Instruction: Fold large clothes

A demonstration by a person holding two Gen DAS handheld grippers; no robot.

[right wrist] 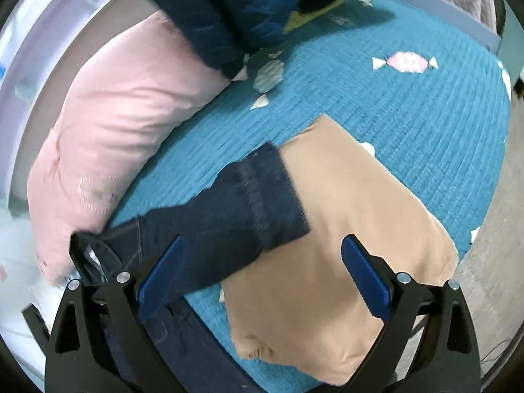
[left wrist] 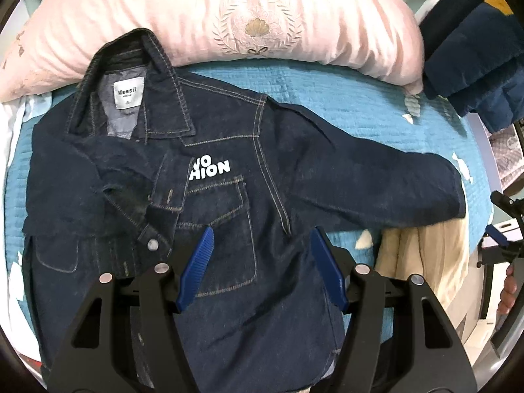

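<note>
- Dark blue denim jacket (left wrist: 203, 196) lies front-up on the teal quilted bedspread (left wrist: 376, 121), collar at the far left by the long pink pillow (left wrist: 196, 23).
- One sleeve is already folded across the chest; the other sleeve (left wrist: 376, 180) runs out to the right, its long axis left to right.
- Left gripper (left wrist: 262, 262) hangs over the jacket's body, blue jaws spread, holding nothing.
- Right gripper (right wrist: 262, 271) is nearer that outstretched sleeve: the cuff (right wrist: 271, 196) lies just beyond its spread, empty jaws, partly on the folded beige garment (right wrist: 344, 262).
- Judgement: the sleeve fold falls to the right gripper.
- The jacket's hem is cut off behind the left gripper; the right view is blurred, so cuff contact is uncertain.
</note>
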